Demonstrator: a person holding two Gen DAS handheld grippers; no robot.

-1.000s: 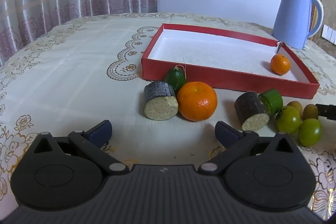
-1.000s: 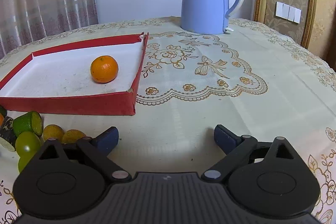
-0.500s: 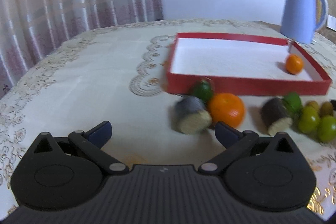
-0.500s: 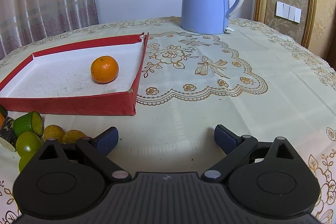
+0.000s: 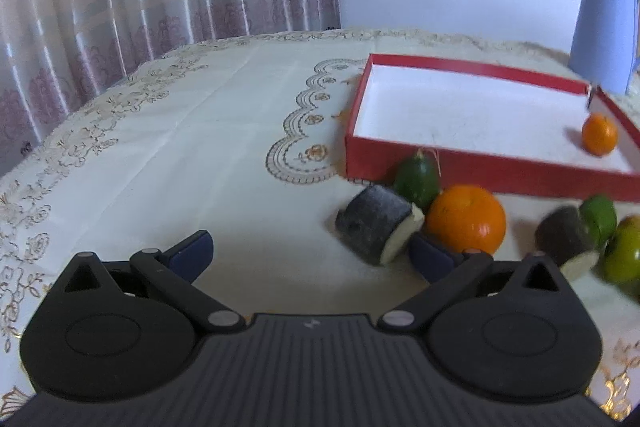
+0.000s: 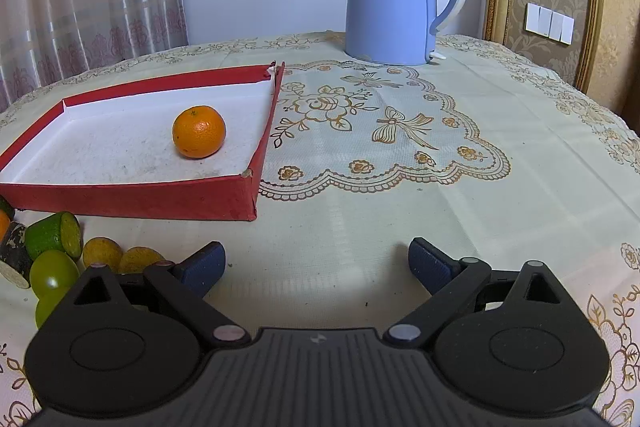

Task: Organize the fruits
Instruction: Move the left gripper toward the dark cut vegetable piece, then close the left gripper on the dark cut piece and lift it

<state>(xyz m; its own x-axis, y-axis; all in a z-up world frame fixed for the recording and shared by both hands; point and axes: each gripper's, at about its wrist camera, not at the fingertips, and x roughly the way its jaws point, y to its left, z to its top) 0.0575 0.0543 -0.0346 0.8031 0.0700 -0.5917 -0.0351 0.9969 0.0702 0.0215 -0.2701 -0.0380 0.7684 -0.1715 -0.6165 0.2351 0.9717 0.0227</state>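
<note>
Both tools stand wide and hold nothing: the left tool [image 5: 310, 253] hangs low over the bench [image 5: 200, 147], its right finger [image 5: 430, 259] just before a big orange [image 5: 466, 221], and the right tool [image 6: 318, 261] is over bare cloth. One small orange [image 6: 199, 131] lies inside the red tray [image 6: 160, 201]. Against the tray's near wall lie the big orange, two dark cut pieces [image 5: 378, 225], and green fruit [image 5: 416, 177].
</note>
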